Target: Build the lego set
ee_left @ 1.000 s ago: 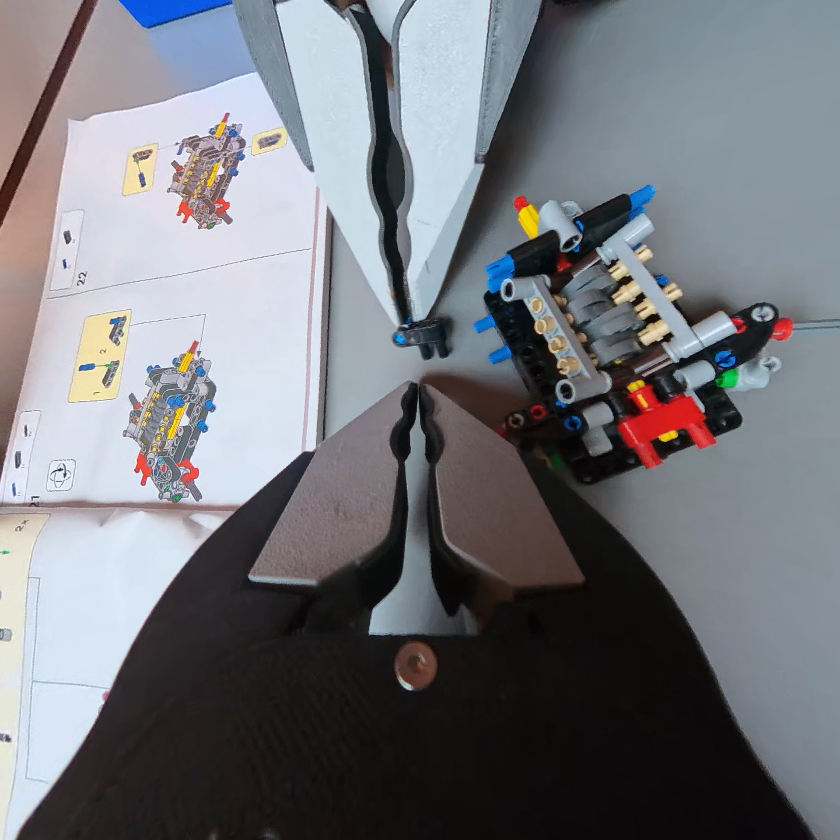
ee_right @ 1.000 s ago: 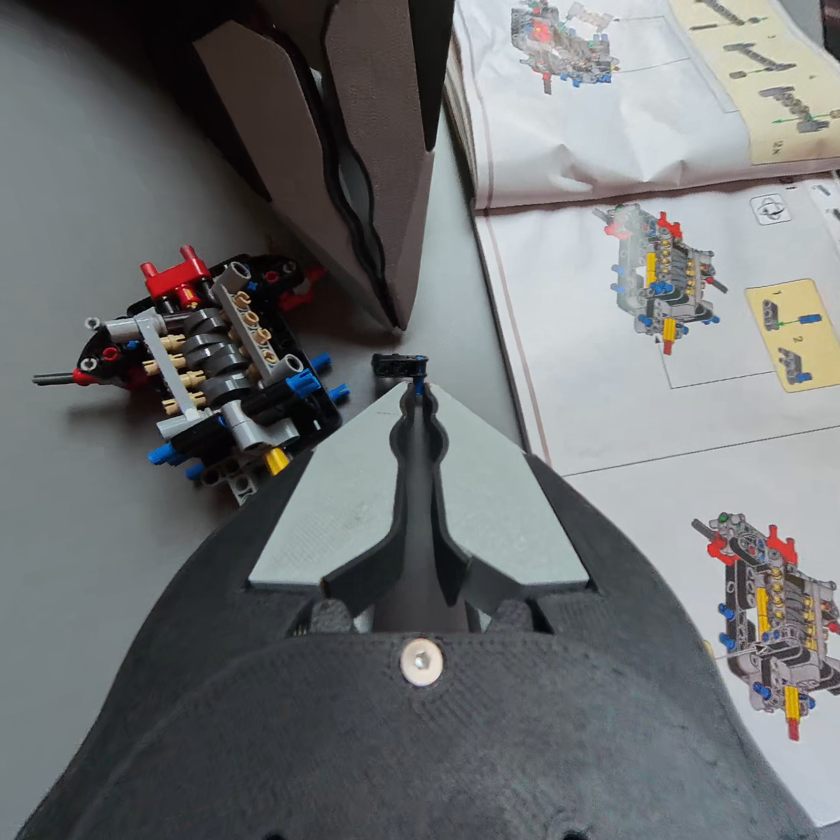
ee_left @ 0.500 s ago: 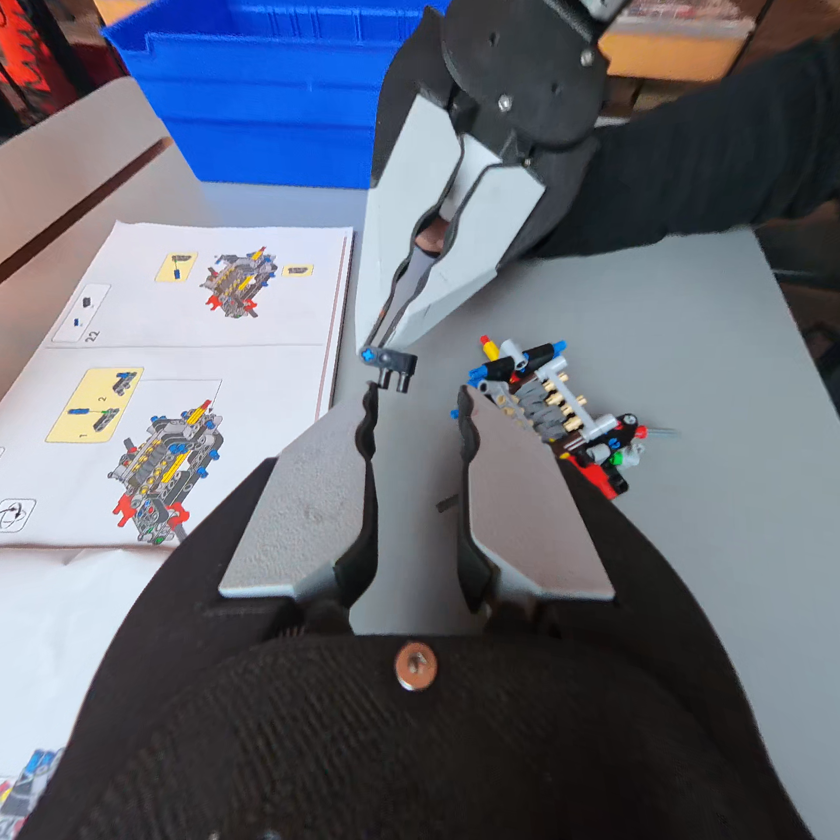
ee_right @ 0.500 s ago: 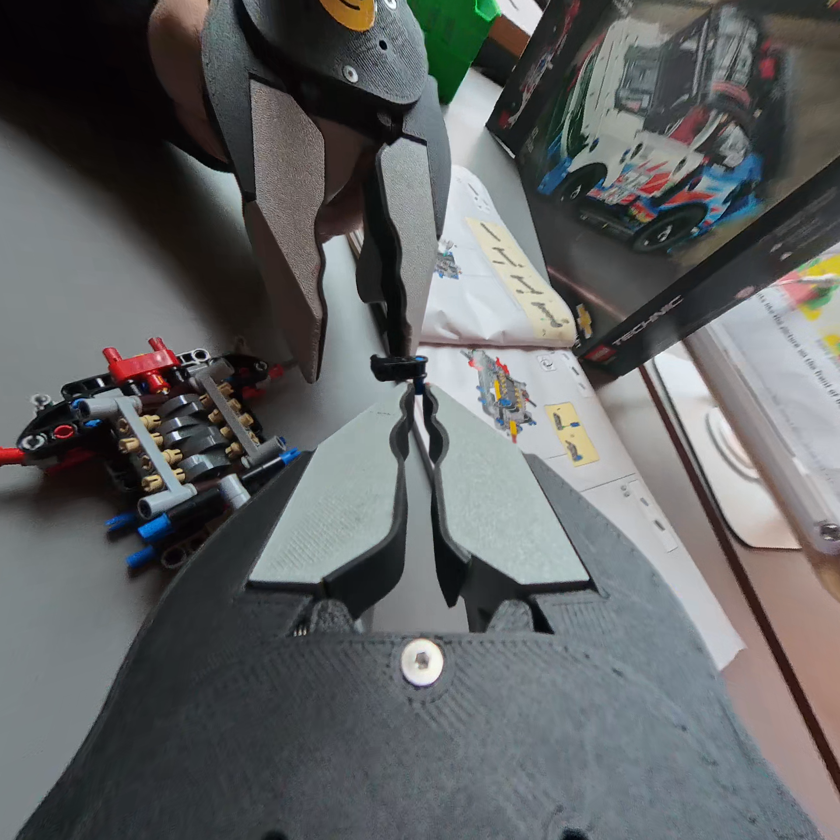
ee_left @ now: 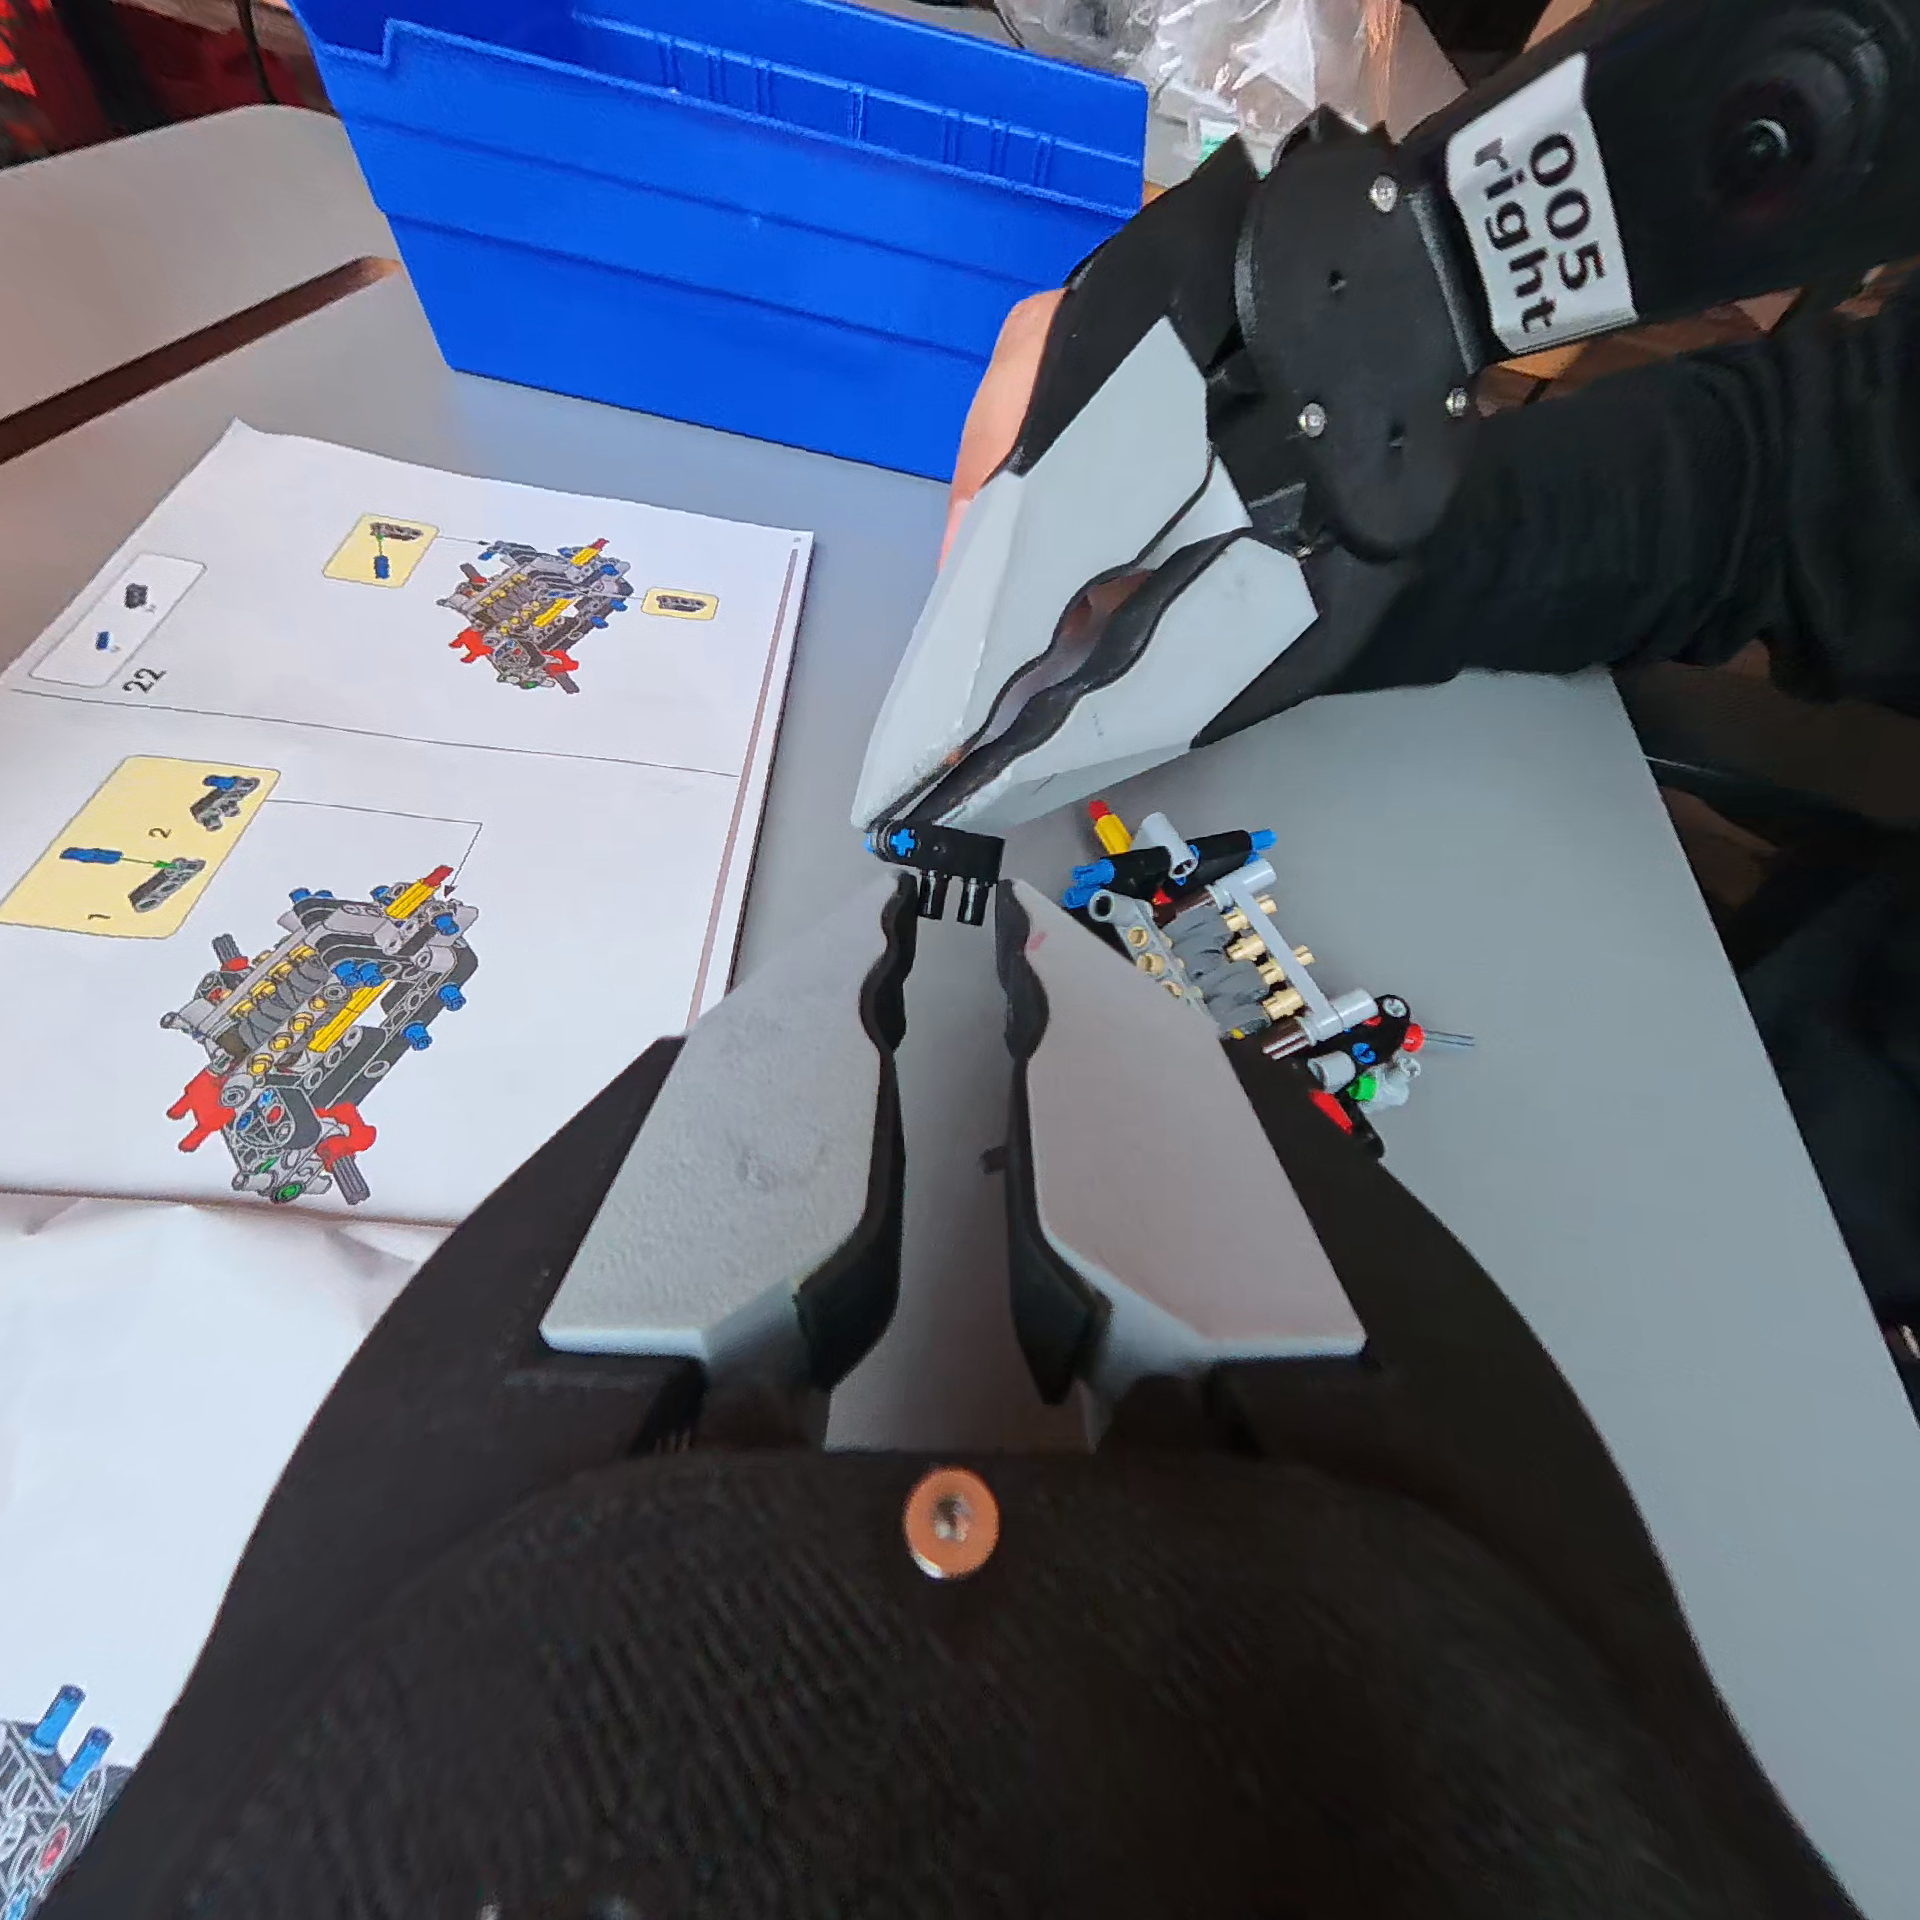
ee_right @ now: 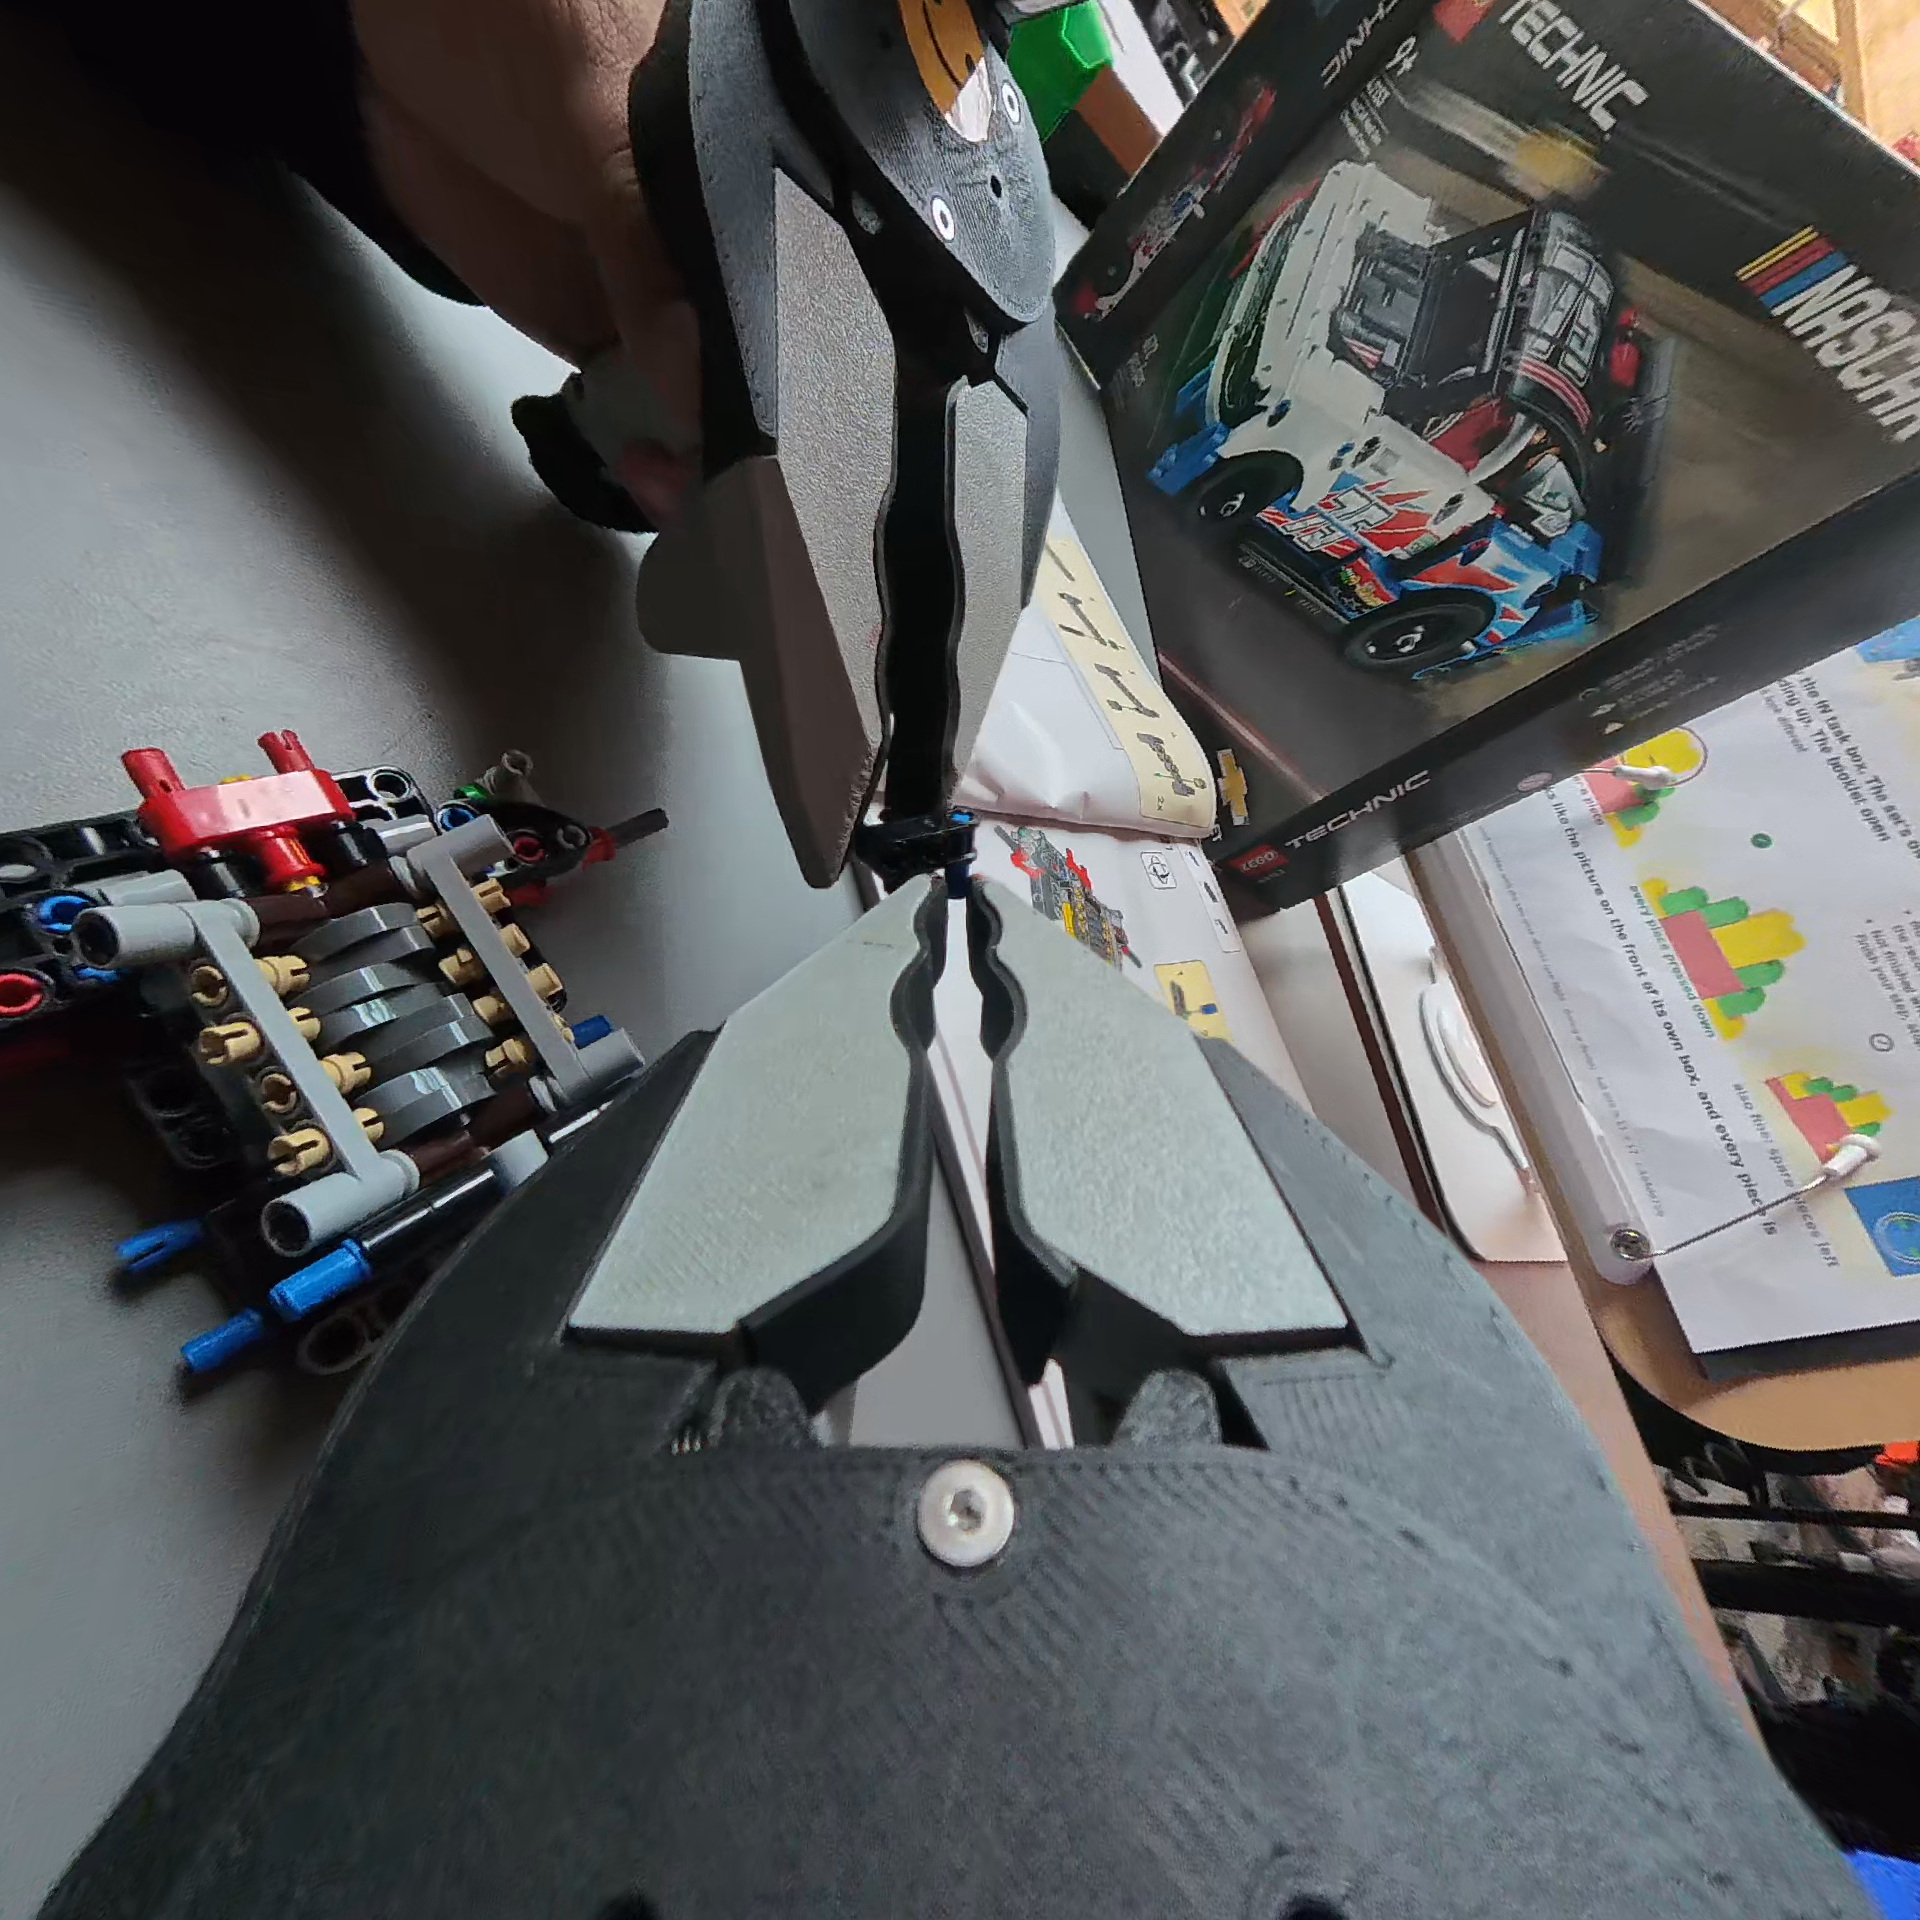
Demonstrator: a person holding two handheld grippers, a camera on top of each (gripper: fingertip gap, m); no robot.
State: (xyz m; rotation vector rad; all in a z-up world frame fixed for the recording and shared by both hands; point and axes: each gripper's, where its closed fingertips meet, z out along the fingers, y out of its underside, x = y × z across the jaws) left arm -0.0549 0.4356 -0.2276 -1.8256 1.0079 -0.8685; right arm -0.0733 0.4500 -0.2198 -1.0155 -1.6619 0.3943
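Note:
A small black connector [ee_left: 951,868] with a blue pin [ee_left: 900,840] in one end is held in the air between my two grippers. My right gripper [ee_right: 958,906] is shut on the blue pin [ee_right: 957,878]; it shows in the left wrist view [ee_left: 883,831] coming in from the upper right. My left gripper [ee_left: 948,896] has its jaws closed in on the connector's lower studs; in the right wrist view [ee_right: 906,831] it comes down from above onto the connector [ee_right: 914,836]. The partly built engine assembly [ee_left: 1236,956] lies on the grey table [ee_left: 1507,1299], also seen in the right wrist view [ee_right: 312,997].
The open instruction booklet [ee_left: 364,831] lies left of the grippers. A blue bin [ee_left: 727,229] stands at the back of the table. In the right wrist view the set's box [ee_right: 1455,416] and a printed sheet [ee_right: 1766,987] stand to the right.
Both grippers have lifted away from the table with the connector. My left gripper opened from shut, then narrowed around the connector's studs. The right gripper kept its hold and rolled sideways.

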